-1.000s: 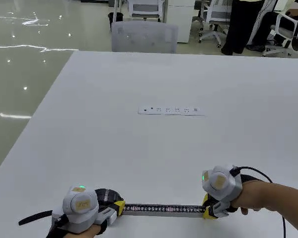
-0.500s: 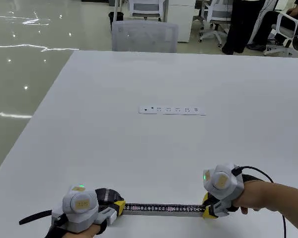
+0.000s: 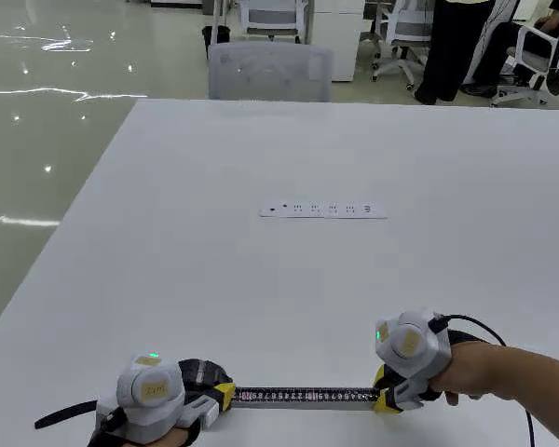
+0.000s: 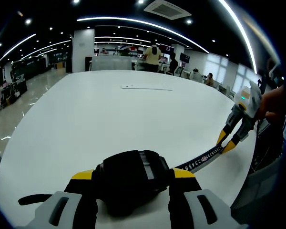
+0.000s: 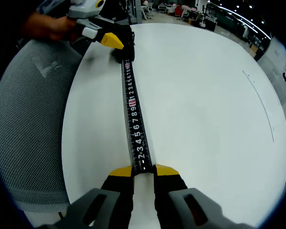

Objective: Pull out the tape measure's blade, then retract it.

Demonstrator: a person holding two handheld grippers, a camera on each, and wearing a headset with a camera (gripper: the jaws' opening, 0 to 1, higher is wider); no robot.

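L gripper (image 3: 216, 396) clamped on tape measure case (image 3: 201, 374), sitting at near edge of table (image 3: 335, 140). R gripper (image 3: 384, 399) jaws pinched on blade (image 3: 303, 396) tip. Blade runs flat on table btwn the two.

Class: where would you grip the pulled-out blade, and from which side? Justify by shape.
Grip the blade at its free end, end-on along its length, as the right gripper does: the thin strip runs flat, face up, so jaws likely fit across its width.
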